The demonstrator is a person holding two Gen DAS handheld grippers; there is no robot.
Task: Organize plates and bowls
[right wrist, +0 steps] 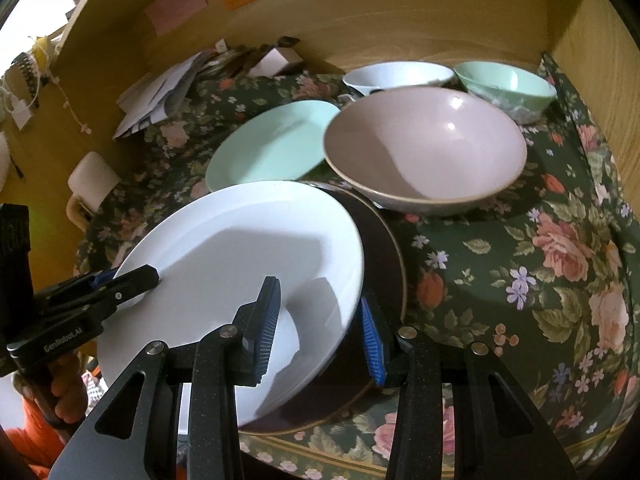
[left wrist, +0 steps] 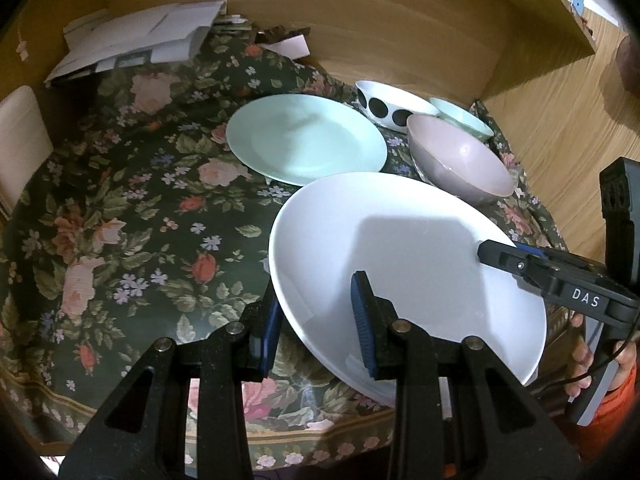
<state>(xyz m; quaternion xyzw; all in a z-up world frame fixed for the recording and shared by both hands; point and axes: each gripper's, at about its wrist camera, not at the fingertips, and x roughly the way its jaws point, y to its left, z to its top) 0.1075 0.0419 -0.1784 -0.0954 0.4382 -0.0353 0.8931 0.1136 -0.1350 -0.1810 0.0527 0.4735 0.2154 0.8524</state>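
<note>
Landmark: white plate (left wrist: pixel 400 272), tilted, raised off the floral cloth (left wrist: pixel 132 208) on the tabletop; rim held from two sides.

Far left of the white plate: loose papers (left wrist: pixel 136 40) against the wooden back wall (left wrist: pixel 400 32); a cream mug (right wrist: pixel 93 182) at the cloth's left edge.

Left gripper (left wrist: pixel 316 312): jaws straddle the white plate's near-left rim, one blue pad below the rim, one above on the plate's face; whether they actually pinch it, cannot tell.

Behind the white plate: mint plate (left wrist: pixel 306 138), flat on the cloth, apart from it.

Under the white plate, right wrist view: dark plate (right wrist: pixel 384 264) with a pale rim, flat on the cloth.

Right gripper (right wrist: pixel 320 328): jaws straddle the white plate's near-right rim in the same manner, left pad on the face, right pad under the rim; contact not resolvable, cannot tell.

Behind and right of the white plate: pink bowl (right wrist: pixel 424 148), upright; behind that, spotted bowl (left wrist: pixel 394 104); mint bowl (right wrist: pixel 506 86) furthest right, near the side wall.
</note>
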